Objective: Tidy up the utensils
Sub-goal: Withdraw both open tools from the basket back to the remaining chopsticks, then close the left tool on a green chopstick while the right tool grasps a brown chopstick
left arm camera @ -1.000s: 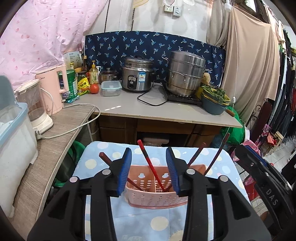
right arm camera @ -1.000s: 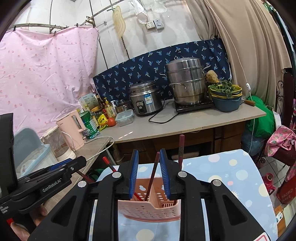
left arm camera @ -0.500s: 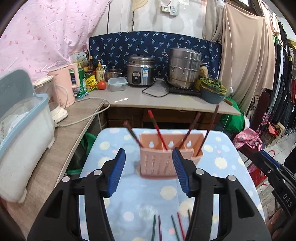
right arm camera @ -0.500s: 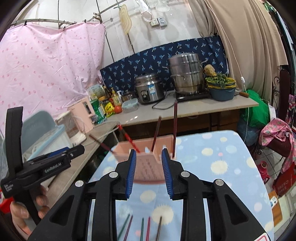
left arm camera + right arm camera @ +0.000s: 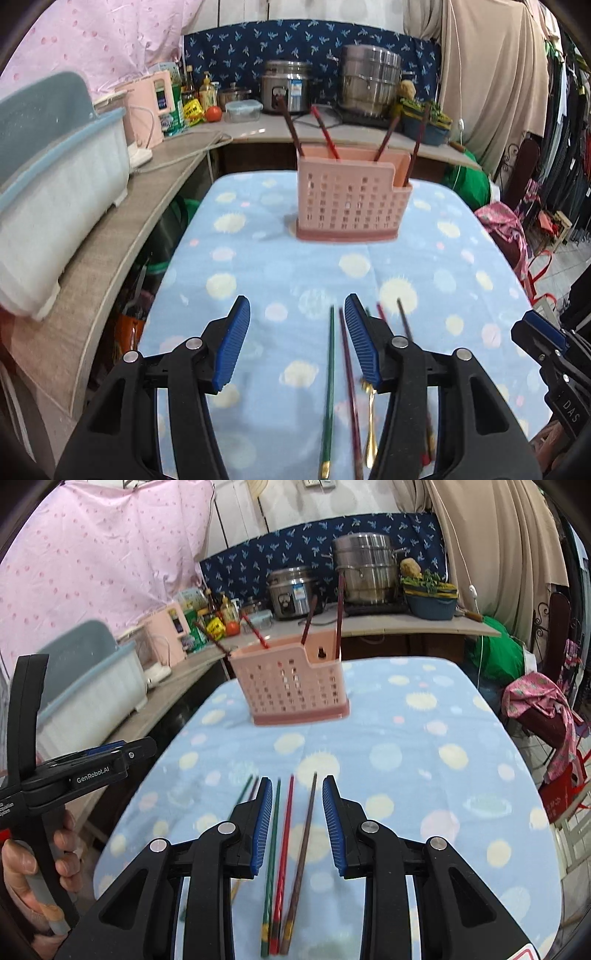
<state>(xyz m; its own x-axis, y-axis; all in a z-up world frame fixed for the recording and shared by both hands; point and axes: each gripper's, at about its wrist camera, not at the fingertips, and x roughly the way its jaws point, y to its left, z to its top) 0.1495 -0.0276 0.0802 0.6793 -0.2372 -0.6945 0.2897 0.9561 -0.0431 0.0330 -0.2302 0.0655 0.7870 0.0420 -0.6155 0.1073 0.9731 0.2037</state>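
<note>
Eyes on the loose chopsticks: a row of slim lacquered sticks lies flat on the blue spotted cloth at the near end of the desk (image 5: 461,709). There's a green chopstick (image 5: 271,853), a red chopstick (image 5: 284,853) and a brown chopstick (image 5: 304,853), side by side, tips pointing toward the pink perforated plastic utensil holder (image 5: 295,686). The holder stands upright further along the desk, well apart from them, with four dark and red sticks already leaning in it.

The right gripper (image 5: 294,788) hangs just above the three, its jaws spread only a little and pinching nothing; the sticks show in the gap between the blue pads. The left gripper (image 5: 297,308) hovers over the same row's left end, jaws spread wider and empty, a green stick (image 5: 328,373) and a maroon stick (image 5: 349,387) under its right pad, a small gold spoon (image 5: 369,417) beside them.

So we're in the reach for the next pieces, I'd say. The next move calls for settling on one stick only, lowering until the pads straddle it, then closing; with neighbours lying this tight, grabbing two is the risk.

Compared with a second ago: both grippers were right up at the holder, and now they've pulled back and dipped to the near end. The left jaws have just been opening, with nothing gripped between them.
</note>
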